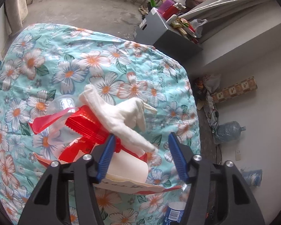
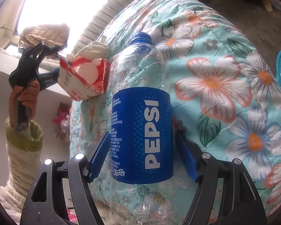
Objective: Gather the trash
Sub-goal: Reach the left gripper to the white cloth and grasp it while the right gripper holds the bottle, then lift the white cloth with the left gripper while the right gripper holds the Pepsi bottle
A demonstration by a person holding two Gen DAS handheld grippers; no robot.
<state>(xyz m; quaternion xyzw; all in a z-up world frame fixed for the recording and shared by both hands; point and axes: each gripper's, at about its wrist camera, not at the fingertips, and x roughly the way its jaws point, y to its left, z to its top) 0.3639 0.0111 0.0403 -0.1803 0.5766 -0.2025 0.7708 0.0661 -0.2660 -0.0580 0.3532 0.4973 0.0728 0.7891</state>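
Tilting down over the floral quilt (image 1: 80, 60): left gripper (image 1: 140, 140) jaws half-spread, right gripper (image 2: 142, 140) jaws straddling the Pepsi bottle (image 2: 140, 131).

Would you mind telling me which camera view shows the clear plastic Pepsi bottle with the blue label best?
The right wrist view: the clear plastic Pepsi bottle lies nearly whole on the floral quilt, blue cap to base, between the right gripper fingers. The left wrist view catches only part of it at the bottom edge.

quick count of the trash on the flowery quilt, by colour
blue: 1, the Pepsi bottle
red and white: 2, the carton and the red wrapper
white: 1, the crumpled tissue
clear: 1, the plastic cup
total: 5
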